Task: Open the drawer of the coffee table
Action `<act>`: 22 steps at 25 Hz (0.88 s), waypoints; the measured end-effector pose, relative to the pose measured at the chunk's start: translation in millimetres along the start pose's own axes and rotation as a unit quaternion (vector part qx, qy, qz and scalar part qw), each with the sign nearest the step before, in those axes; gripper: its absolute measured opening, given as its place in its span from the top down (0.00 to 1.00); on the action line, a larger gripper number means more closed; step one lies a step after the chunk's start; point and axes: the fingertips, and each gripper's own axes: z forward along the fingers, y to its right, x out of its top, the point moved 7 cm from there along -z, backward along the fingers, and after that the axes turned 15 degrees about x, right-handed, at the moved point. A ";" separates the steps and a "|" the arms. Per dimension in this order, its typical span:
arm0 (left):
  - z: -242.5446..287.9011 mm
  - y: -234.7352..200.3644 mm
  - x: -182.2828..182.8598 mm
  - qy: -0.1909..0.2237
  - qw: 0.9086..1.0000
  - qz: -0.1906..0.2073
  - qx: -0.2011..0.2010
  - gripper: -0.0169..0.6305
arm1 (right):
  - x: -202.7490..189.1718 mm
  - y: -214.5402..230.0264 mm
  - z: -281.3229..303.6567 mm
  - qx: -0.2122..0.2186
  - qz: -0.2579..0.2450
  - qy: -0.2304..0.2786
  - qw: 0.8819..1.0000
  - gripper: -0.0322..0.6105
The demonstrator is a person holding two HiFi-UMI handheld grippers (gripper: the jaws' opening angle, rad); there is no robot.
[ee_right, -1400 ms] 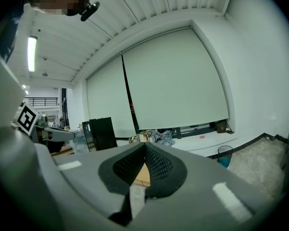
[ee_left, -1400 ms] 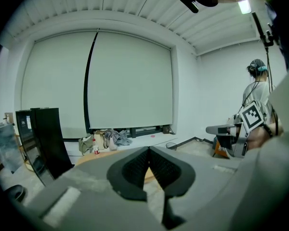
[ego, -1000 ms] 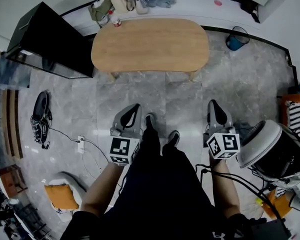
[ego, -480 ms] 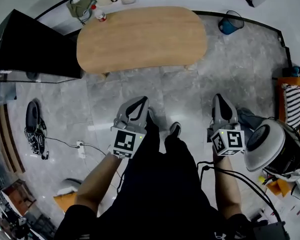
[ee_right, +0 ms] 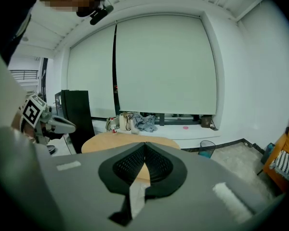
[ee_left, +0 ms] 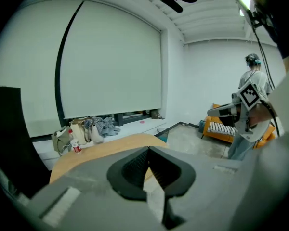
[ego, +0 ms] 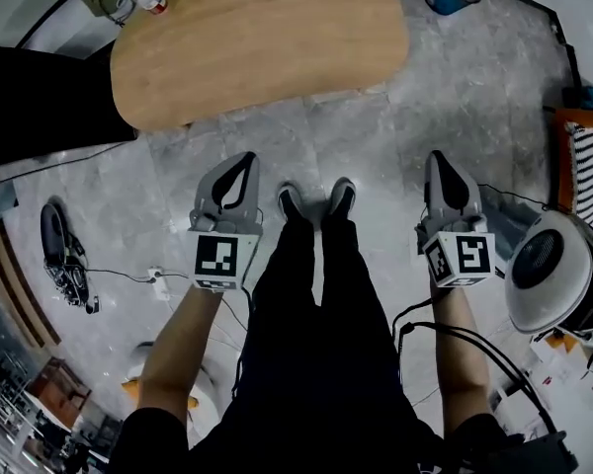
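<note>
The coffee table [ego: 267, 42] stands ahead, well apart from the left gripper [ego: 242, 159] and right gripper [ego: 441, 158], both closed on nothing; its drawer is out of view, judged rigid and light-sliding, best taken at a front pull or lip.

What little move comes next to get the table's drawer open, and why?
Probably bring one gripper forward and down toward the coffee table's near side. The left gripper and right gripper both have shut, empty jaws, hang short of the table, and no drawer front shows from here.
</note>
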 end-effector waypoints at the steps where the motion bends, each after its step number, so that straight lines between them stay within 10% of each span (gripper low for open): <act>1: 5.9 -4.4 -3.5 -0.001 1.000 -0.002 0.012 0.97 | -5.1 4.8 4.5 0.001 -0.004 0.001 1.000 0.95; 10: 62.2 -50.6 3.3 0.059 0.992 -0.035 0.110 0.97 | -20.7 50.7 56.9 0.003 -0.047 0.047 0.998 0.95; 22: 133.3 -24.0 -111.7 0.028 0.986 -0.134 0.089 0.97 | -126.5 109.3 117.4 0.030 -0.032 0.038 0.998 0.95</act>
